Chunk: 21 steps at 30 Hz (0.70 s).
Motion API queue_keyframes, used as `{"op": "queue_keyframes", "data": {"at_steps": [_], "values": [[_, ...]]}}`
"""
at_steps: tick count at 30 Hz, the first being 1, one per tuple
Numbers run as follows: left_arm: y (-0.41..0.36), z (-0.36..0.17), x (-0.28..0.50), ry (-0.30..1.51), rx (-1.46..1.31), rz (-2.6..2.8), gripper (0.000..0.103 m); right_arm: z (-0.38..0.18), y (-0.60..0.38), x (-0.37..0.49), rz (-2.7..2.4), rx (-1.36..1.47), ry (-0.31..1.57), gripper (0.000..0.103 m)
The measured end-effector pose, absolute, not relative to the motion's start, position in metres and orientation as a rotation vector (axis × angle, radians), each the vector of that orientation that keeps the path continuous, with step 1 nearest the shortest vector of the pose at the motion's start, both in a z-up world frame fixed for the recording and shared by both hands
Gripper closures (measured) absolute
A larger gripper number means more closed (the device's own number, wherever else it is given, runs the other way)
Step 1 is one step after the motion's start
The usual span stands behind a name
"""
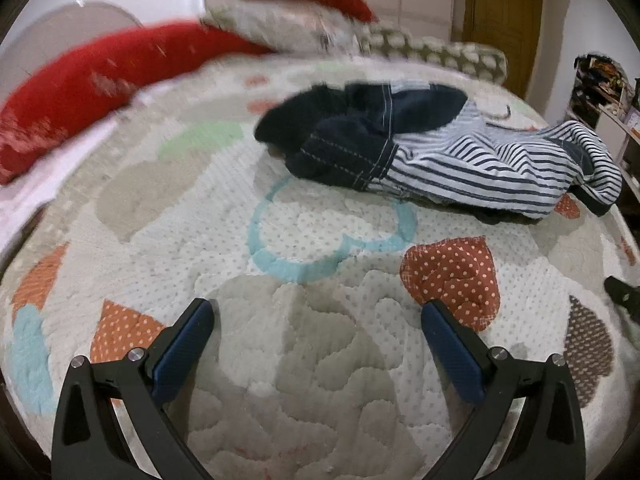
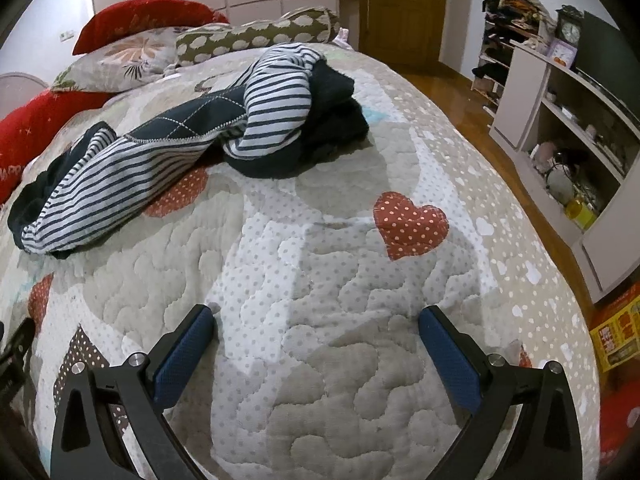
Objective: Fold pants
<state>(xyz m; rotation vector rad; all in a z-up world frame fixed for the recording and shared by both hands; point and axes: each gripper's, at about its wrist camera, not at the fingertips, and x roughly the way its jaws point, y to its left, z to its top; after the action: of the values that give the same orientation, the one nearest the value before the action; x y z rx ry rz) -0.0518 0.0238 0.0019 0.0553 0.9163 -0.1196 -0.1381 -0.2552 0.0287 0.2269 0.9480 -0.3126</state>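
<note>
The left gripper (image 1: pixel 316 312) is hovering low over the quilt (image 1: pixel 320 380), its two blue-padded fingers (image 1: pixel 184 356) spread wide and gripping nothing, filling the bottom of its frame. The right gripper (image 2: pixel 316 316) is sitting in the same pose over the quilt (image 2: pixel 320 380), fingers (image 2: pixel 452 356) likewise parted with only bedding showing between them. A dark part of the other tool is poking in at the right edge of the left view and at the lower left edge of the right view.

One pair of pants (image 1: pixel 440 148) is lying crumpled on the bed, well apart from both grippers: upper right of centre in the left view, upper left in the right view (image 2: pixel 160 152). It is looking bunched and twisted, white with navy stripes, with solid navy panels carrying pale stitching; one panel is showing a diamond quilted pattern. In the right view one striped part is arching up over a dark navy heap.

Two red pillows (image 1: pixel 92 92) are lying at the upper left, blurred in the left view, beside one floral pillow (image 2: pixel 120 60) and one long patterned bolster (image 2: pixel 256 36). One red dotted heart patch (image 2: pixel 408 224) is sitting right of centre in the right view.
</note>
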Motion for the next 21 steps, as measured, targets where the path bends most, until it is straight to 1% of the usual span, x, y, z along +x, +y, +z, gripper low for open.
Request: {"op": "queue_keyframes", "data": {"at_steps": [2, 3, 5, 6, 7, 11, 14, 16, 18, 21], "values": [[0.030, 0.013, -0.040, 1.024, 0.026, -0.223, 0.000, 0.030, -0.257, -0.134, -0.293, 0.217, 0.973, 0.000], [0.036, 0.020, -0.037, 1.042, -0.023, -0.277, 0.002, 0.031, -0.259, -0.130, -0.269, 0.201, 0.995, 0.000], [0.052, 0.040, -0.031, 1.048, -0.131, -0.371, 0.002, 0.037, -0.265, -0.125, -0.209, 0.175, 1.052, 0.001], [0.057, 0.050, -0.028, 1.039, -0.153, -0.399, 0.002, 0.043, -0.268, -0.125, -0.198, 0.167, 1.049, 0.008], [0.061, 0.061, -0.022, 1.026, -0.169, -0.427, 0.002, 0.051, -0.273, -0.126, -0.197, 0.160, 1.029, 0.014], [0.047, 0.091, 0.021, 0.993, -0.107, -0.509, 0.002, 0.093, -0.299, -0.116, -0.167, 0.153, 0.912, 0.014], [0.012, 0.093, 0.059, 1.032, 0.016, -0.613, 0.002, 0.112, -0.309, -0.081, -0.140, 0.087, 0.873, 0.014], [-0.011, 0.085, 0.087, 1.084, 0.091, -0.638, 0.002, 0.113, -0.314, -0.043, -0.117, 0.038, 0.897, 0.015], [-0.029, 0.078, 0.110, 1.073, 0.152, -0.632, 0.002, 0.111, -0.317, -0.017, -0.114, 0.006, 0.908, 0.018], [-0.046, 0.069, 0.135, 1.092, 0.169, -0.674, 0.002, 0.108, -0.325, 0.018, -0.086, 0.020, 0.928, 0.018]]}}
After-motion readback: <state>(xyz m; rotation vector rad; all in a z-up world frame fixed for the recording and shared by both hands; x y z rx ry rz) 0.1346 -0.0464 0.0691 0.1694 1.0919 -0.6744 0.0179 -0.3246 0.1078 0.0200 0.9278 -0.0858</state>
